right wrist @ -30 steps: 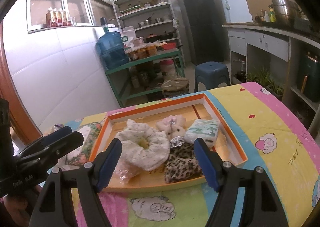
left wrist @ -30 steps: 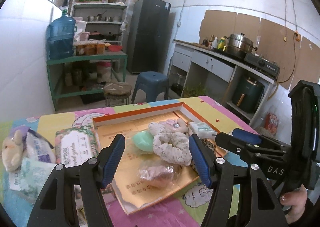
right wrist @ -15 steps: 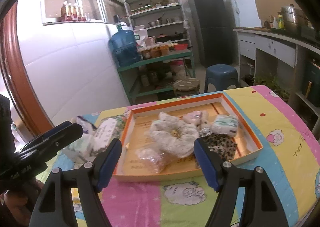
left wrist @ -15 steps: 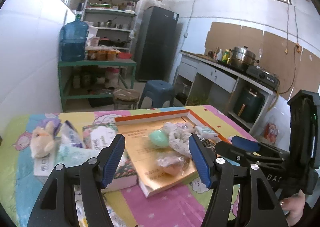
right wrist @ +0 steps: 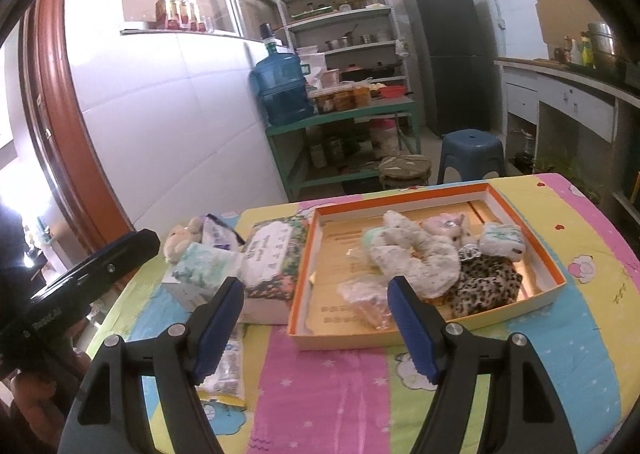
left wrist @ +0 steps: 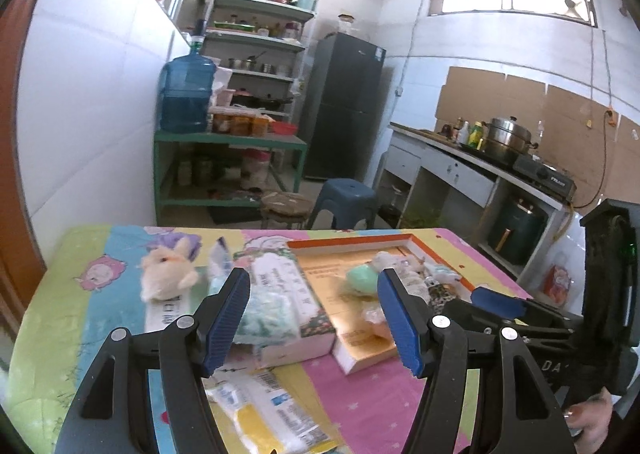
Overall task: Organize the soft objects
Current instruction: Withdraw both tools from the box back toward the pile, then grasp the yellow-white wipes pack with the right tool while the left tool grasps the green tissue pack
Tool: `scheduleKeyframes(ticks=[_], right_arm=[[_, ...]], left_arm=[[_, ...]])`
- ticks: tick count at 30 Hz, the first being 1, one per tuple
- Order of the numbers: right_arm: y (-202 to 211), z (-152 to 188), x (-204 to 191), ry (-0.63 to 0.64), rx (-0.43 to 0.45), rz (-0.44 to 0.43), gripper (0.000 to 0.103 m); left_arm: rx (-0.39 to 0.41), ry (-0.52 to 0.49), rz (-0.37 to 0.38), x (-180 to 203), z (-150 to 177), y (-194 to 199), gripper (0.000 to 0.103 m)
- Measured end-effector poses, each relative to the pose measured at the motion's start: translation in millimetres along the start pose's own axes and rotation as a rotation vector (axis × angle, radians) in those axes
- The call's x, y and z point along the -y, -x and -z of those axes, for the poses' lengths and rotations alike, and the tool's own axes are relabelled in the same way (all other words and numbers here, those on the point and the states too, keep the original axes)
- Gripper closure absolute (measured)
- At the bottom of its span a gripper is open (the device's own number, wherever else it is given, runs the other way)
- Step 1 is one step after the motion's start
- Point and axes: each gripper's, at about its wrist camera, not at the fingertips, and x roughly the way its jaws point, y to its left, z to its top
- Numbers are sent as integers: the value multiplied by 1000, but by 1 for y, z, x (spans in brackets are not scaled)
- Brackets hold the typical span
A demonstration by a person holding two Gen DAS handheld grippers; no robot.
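Right gripper point(right wrist: 314, 328) gapes empty above the patchwork-coloured tablecloth point(right wrist: 320, 394) — beyond it, an orange-rimmed cardboard tray point(right wrist: 536, 250) holding a white ruffled fabric ring point(right wrist: 416, 254).

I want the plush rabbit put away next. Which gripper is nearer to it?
Left. The left gripper hangs open just in front of the plush rabbit, slightly to its right. The right gripper is open further right, before the orange tray, rabbit far left.

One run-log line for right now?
left gripper: open, empty | right gripper: open, empty | orange-rimmed box: holds scrunchies | plush rabbit: outside box, on table
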Motion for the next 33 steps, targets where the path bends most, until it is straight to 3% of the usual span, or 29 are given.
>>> scheduleKeyframes(ticks=[15, 33], right_arm=[[-20, 26, -52, 41, -74, -74, 29], [-87, 68, -96, 75, -284, -166, 29]], left_arm=[[-4, 20, -67, -47, 21, 22, 35], [14, 125, -156, -116, 40, 38, 35]])
